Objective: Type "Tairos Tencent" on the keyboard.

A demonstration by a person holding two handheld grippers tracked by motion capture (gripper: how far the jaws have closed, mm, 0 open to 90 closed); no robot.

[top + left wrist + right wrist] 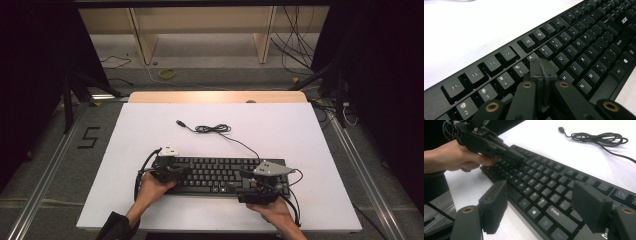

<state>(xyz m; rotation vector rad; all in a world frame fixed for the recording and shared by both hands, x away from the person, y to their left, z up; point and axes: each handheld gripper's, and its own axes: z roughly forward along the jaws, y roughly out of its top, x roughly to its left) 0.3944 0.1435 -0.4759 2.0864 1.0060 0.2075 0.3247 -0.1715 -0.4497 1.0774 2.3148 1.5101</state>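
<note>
- the high view takes in the whole white desk (150, 130), with the black keyboard (220, 175) lying near its front edge and both hands at its two ends.
- the keyboard's cable (215, 129) runs from the back edge onto the bare desk, bunched in a loose coil with its usb plug (180, 122) lying free beyond it.
- in that view the left claw (182, 170) lies over the keyboard's left end and the right claw (245, 176) over the keys toward its right end; how the jaws stand is too small to tell there.
- the left gripper view brings the detail: the left claw (541, 65) is closed, its two pads pressed flat together with nothing between them, the tip resting on or just above the number row near the 5 and 6 keys.
- the right gripper view shows the right claw (537, 202) wide open, its pads well apart and holding nothing, hanging above the bottom row of keys.
- farther off in that view the other hand (456, 157) holds the left claw (517, 157), its closed tip down at the upper key rows.
</note>
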